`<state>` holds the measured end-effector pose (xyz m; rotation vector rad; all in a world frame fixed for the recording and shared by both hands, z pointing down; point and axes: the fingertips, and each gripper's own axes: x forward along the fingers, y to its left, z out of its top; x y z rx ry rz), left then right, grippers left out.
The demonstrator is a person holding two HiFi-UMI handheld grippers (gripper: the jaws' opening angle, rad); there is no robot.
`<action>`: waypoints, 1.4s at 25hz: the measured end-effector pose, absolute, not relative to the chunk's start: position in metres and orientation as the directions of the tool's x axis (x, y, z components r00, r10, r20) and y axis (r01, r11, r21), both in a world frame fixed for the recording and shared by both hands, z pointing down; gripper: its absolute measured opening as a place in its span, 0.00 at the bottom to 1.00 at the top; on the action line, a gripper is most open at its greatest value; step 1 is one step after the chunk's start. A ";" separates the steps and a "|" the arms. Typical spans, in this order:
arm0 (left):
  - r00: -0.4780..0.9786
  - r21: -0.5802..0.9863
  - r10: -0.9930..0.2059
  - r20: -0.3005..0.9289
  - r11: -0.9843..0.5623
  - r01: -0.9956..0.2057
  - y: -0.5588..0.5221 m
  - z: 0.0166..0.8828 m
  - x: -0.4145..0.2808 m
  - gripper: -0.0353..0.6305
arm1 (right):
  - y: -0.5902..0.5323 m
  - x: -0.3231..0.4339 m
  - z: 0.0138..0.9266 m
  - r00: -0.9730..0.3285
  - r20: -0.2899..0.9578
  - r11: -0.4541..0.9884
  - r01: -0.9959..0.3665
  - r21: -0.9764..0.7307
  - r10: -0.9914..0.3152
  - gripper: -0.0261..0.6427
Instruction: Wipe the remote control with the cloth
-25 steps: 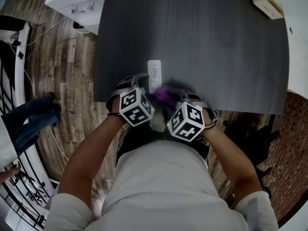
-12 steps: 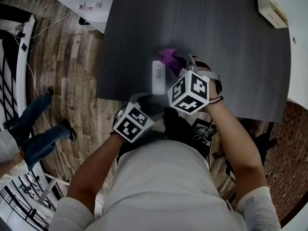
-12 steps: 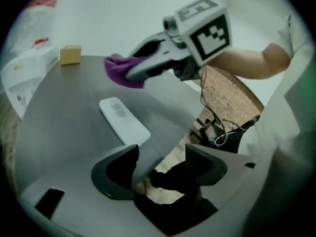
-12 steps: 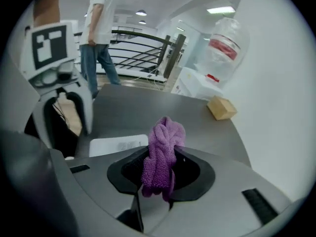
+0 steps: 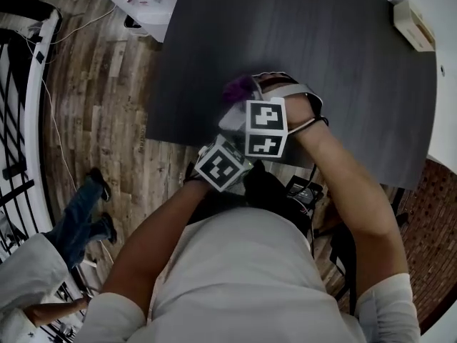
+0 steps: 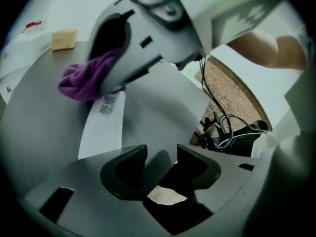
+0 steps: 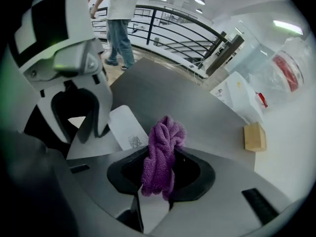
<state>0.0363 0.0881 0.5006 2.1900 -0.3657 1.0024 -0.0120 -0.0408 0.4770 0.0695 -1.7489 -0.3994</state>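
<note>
Remote [image 6: 102,127] lying at bench [image 5: 343,63] near edge, long axis pointing away from person; length being shown only by left gripper view. Cloth [image 7: 165,132] being clamped in right tool [image 7: 162,153] at remote's far end. Left tool [image 6: 161,159]: jaws apart, empty, just been closing.

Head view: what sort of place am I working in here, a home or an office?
Probably an office or lab-type workspace, perhaps on an upper level. A large dark grey table stands on a wood-plank floor, and the right gripper view shows a black metal railing and ceiling lights beyond it.
</note>
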 end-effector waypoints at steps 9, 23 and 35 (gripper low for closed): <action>0.556 0.273 -0.116 0.823 -0.778 -0.566 0.015 0.505 -0.005 0.36 | 0.008 0.056 0.478 -0.163 0.982 0.955 -0.293 0.046 -0.098 0.22; 0.562 0.167 0.010 0.827 -0.959 -0.228 -0.003 0.499 0.013 0.37 | 0.052 0.064 0.477 -0.298 0.949 0.845 -0.529 -0.075 -0.103 0.22; 0.704 0.229 -0.101 0.703 -0.905 -0.358 -0.003 0.478 0.030 0.37 | -0.069 0.077 0.464 -0.178 0.894 0.846 -0.439 0.302 -0.411 0.22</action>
